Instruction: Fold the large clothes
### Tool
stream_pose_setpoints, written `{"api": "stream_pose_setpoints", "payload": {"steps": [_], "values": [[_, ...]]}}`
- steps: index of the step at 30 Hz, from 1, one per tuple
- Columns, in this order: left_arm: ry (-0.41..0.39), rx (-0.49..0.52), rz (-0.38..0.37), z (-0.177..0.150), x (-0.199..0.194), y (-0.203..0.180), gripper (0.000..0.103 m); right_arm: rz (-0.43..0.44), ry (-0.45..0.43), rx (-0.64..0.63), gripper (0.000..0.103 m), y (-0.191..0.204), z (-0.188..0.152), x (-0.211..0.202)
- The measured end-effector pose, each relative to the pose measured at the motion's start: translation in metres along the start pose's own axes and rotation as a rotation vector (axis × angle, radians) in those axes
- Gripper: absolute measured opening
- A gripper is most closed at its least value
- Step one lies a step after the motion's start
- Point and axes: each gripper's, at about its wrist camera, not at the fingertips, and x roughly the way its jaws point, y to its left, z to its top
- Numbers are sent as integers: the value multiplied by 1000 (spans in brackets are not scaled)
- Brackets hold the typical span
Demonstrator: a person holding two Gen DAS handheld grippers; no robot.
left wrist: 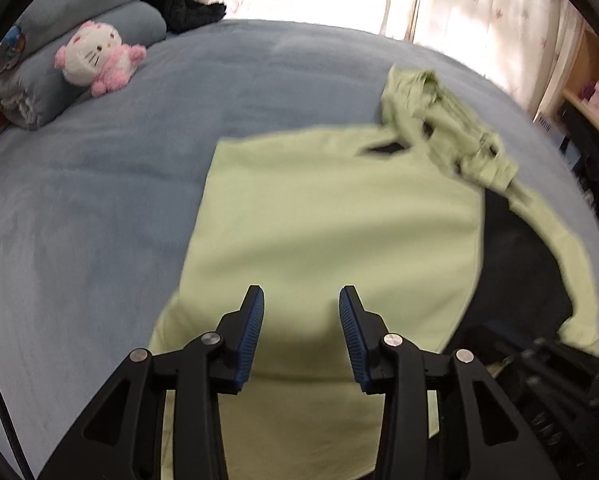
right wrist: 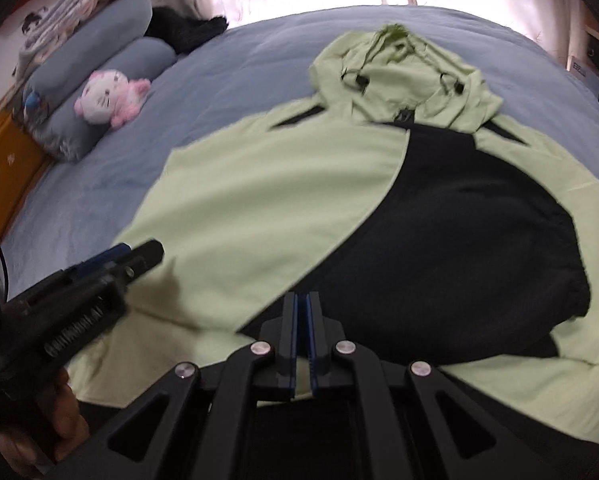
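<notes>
While the light-green jacket (right wrist: 259, 184) lies spread on the blue-grey bed (left wrist: 99, 200), hood (right wrist: 399, 68) at its far end and its black lining (right wrist: 459, 248) showing where one front panel is turned over, both grippers hang over its near hem; the left gripper (left wrist: 301, 304) has its jaws parted with nothing between the blue pads, only green cloth below and ahead of them; the right gripper (right wrist: 301, 300) has its jaws drawn together, and no cloth shows in the narrow slit between its pads, so it seems to hold nothing. Just ahead of the right gripper runs the edge where green panel meets black lining; well beyond and to its left sit a pink plush cat (right wrist: 111, 98) and rolled pillows (right wrist: 99, 68). The risk, as I judge it, is a poor pinch; closed jaws would only push the slippery fabric and rumple the flat panel; a pinch of one layer alone would drag the panel askew and spoil the fold.
</notes>
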Motion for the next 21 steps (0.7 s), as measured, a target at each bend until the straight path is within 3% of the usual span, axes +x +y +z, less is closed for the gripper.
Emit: {"api": "stream_pose_setpoints", "payload": {"steps": [2, 4, 6, 7, 11, 14, 16, 18, 21], "values": [[31, 3, 31, -11, 14, 7, 38, -16, 17, 4, 4, -8, -6, 4], [7, 15, 21, -16, 14, 12, 38, -42, 24, 17, 4, -26, -8, 6], [-21, 45, 82, -17, 12, 15, 38, -66, 14, 36, 4, -51, -6, 2], [-25, 59, 113, -17, 12, 17, 38, -93, 5, 46, 4, -64, -7, -2], [-17, 26, 125, -11, 16, 35, 39, -277, -28, 104, 4, -122, -9, -15], [-15, 14, 112, -6, 21, 43, 39, -235, -46, 169, 0, -155, -13, -24], [-18, 30, 134, -7, 23, 40, 39, -225, -48, 174, 0, -158, -13, -25], [-22, 45, 156, -8, 23, 36, 39, -279, -45, 136, 0, -148, -13, -22], [-19, 48, 167, -7, 22, 34, 39, -295, -32, 132, 6, -139, -12, -15]]}}
